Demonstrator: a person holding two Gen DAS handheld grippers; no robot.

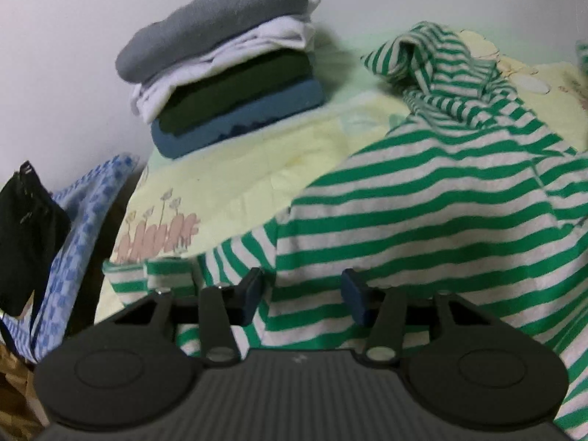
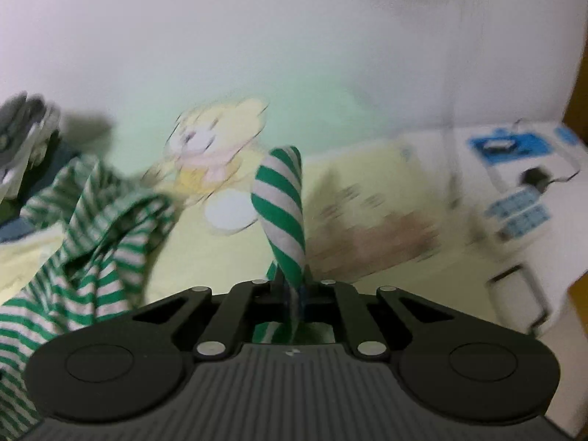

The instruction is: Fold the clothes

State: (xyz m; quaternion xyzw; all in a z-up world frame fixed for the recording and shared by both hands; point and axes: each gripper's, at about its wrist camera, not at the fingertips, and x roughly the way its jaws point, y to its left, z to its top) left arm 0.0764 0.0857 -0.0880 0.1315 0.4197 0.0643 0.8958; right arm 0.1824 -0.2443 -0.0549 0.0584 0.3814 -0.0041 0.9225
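Because the right hand-held gripper (image 2: 293, 294) is clamped on only a narrow twist of the striped shirt (image 1: 422, 198), which lies crumpled on the bed sheet (image 1: 235, 169), a pull could, I judge, slip the cloth free or bunch the garment. The left hand-held gripper (image 1: 301, 294) stands open over the shirt with nothing pinched, so one side may drag unsupported. Count: one striped shirt, two hand-held grippers, and one stack of folded clothes (image 1: 224, 58) showing four layers.
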